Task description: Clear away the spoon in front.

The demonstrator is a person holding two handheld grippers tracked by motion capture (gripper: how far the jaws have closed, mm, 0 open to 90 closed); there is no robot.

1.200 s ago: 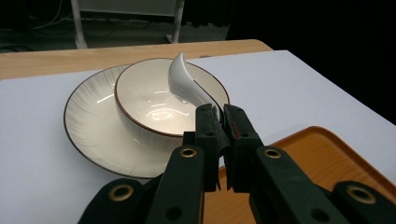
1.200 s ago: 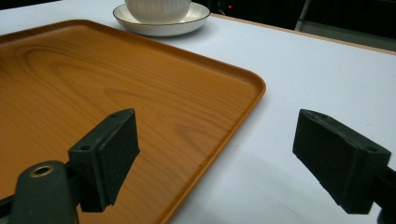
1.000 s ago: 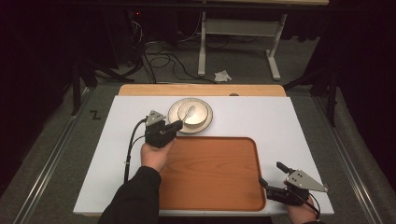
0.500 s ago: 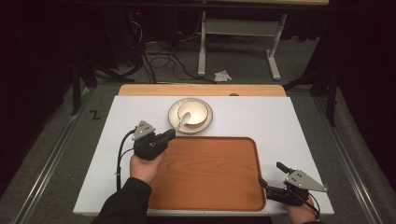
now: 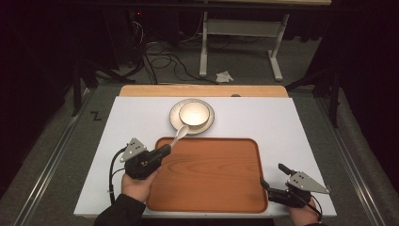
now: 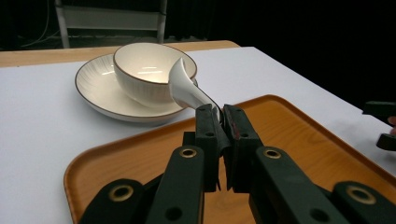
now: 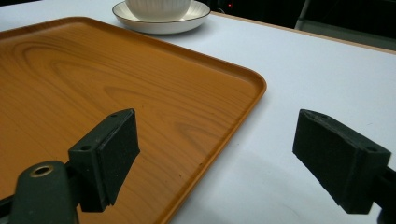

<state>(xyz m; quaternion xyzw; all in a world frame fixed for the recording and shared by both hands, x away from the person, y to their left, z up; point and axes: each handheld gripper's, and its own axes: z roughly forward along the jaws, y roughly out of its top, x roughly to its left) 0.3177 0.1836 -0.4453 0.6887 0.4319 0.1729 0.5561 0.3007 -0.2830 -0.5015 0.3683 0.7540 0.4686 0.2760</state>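
Note:
My left gripper [image 5: 163, 150] [image 6: 223, 114] is shut on the handle of a white ceramic spoon [image 5: 180, 133] [image 6: 184, 86]. The spoon's scoop is in the air over the far left edge of the wooden tray [image 5: 207, 188] [image 6: 303, 140], just in front of the plate. A cream bowl [image 5: 194, 113] [image 6: 144, 70] stands on a matching plate [image 5: 176, 117] [image 6: 100, 91] behind the tray. My right gripper [image 5: 272, 175] [image 7: 219, 140] stands open at the tray's near right corner [image 7: 93, 79], with nothing between its pads.
The white table top [image 5: 291, 127] lies bare around the tray. A wooden strip [image 5: 202, 90] runs along its far edge. Beyond it are a dark floor, cables and a table frame [image 5: 240, 28]. The bowl and plate [image 7: 161, 23] sit far from my right gripper.
My left gripper drew back from the bowl toward the near left, and the spoon came out with it. The right gripper stayed put.

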